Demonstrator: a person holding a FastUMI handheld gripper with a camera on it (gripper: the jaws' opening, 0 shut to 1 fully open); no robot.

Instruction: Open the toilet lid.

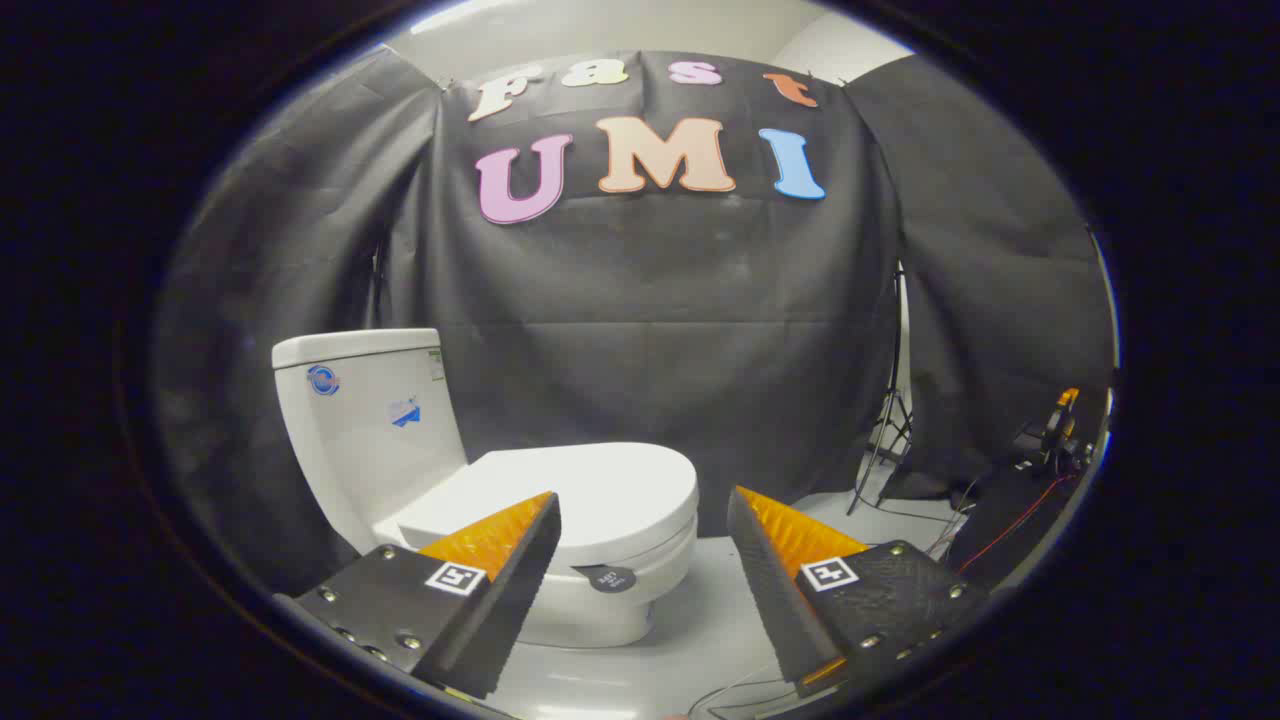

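Observation:
A white toilet stands on the floor ahead of me, seen from its side, with its tank [365, 420] at the left. Its lid [580, 490] lies flat and closed over the bowl [600, 600], the front rim pointing right. My gripper [642, 498] is open, with a wide gap and nothing between the fingers. The left finger [500, 570] overlaps the near side of the lid in view. The right finger [790, 570] sits to the right of the lid's front edge. The gripper is some way short of the toilet and touches nothing.
Black cloth walls close the booth behind and beside the toilet. A light stand's tripod [890, 430] stands at the right, with cables [1000, 530] and dark equipment [1055, 430] on the floor beyond the right finger. The pale floor [700, 640] runs between the fingers.

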